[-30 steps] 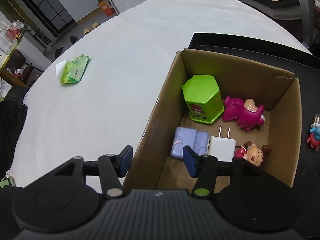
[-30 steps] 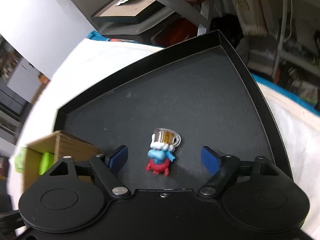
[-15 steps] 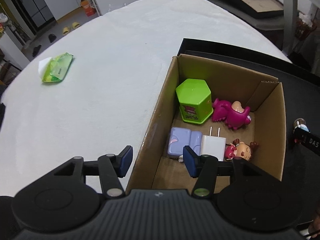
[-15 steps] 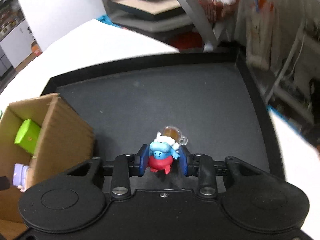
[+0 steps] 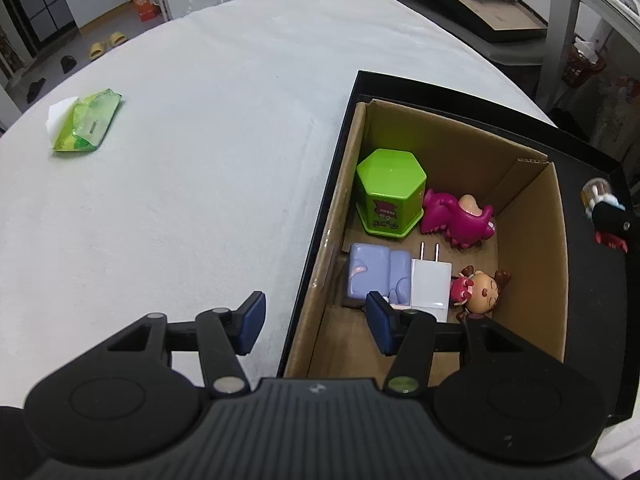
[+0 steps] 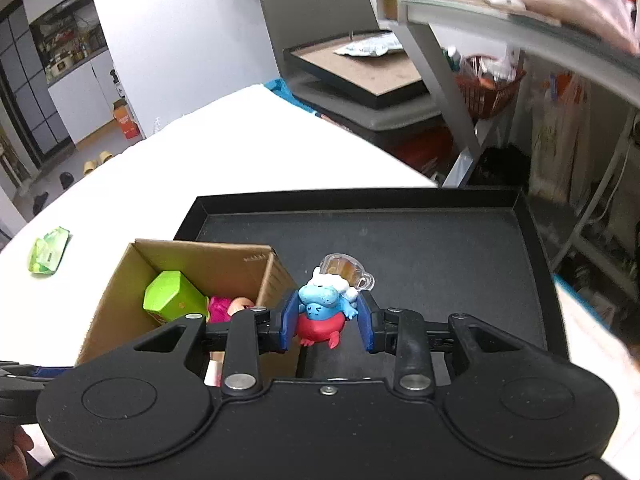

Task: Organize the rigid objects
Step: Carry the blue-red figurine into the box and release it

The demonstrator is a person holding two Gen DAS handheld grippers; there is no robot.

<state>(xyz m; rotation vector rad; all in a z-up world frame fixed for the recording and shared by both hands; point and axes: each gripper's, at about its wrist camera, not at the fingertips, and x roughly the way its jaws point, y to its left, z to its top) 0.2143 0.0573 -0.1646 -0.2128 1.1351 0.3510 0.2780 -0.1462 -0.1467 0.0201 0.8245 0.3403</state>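
My right gripper (image 6: 326,326) is shut on a small blue and red figurine (image 6: 320,312) that carries a clear beer mug, held above the black tray (image 6: 440,240) just right of the cardboard box (image 6: 120,280). In the left wrist view the figurine (image 5: 600,208) shows at the far right, partly hidden by a gripper finger. My left gripper (image 5: 316,322) stands open and holds nothing, straddling the left wall of the box (image 5: 532,240). Inside lie a green hexagonal container (image 5: 390,192), a magenta toy (image 5: 456,218), a lilac toy (image 5: 372,270), a white charger (image 5: 430,284) and a small doll (image 5: 480,288).
A green wipes packet (image 5: 86,124) lies on the white tablecloth (image 5: 180,160) far left. Beyond the table's right edge stand a metal shelf frame (image 6: 460,80), a framed board (image 6: 360,68) and clutter on the floor.
My right gripper closed on the blue and red figurine and lifted it, moving left toward the box. The left gripper stayed open and rose slightly over the box wall.
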